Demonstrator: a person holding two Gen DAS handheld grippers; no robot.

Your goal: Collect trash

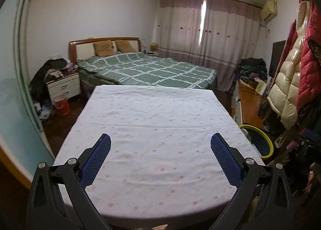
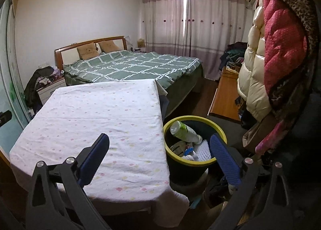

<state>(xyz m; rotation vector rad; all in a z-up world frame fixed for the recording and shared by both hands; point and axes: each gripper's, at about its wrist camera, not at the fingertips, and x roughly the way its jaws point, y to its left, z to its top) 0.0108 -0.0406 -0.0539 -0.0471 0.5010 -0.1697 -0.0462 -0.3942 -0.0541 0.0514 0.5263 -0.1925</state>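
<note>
Trash fills the bin (image 2: 195, 139) beside the right gripper (image 2: 158, 153); both grippers (left (image 1: 160, 152) too) gape empty, table (image 1: 152, 113) bare ahead

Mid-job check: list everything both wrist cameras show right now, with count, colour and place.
Cloth-covered table: one, white with pastel dots, nearest; nothing lies on it.
Round plastic trash bin: one, black with yellow rim, beside the table's right edge.
Plastic bottle: one, white and green, lying inside the bin.
Other trash in the bin: several pieces, white and blue; count unclear.
Bed: one, green checked cover, behind the table.
Pillows: two, brown, at the headboard.
Nightstand: one, white, left of the bed, clothes piled on top.
Red bucket: one, on the floor by the nightstand.
Curtains: pink, back wall.
Hanging coats: cream and red, right.
Left hand-held gripper: open, holding nothing.
Right hand-held gripper: open, holding nothing.
</note>
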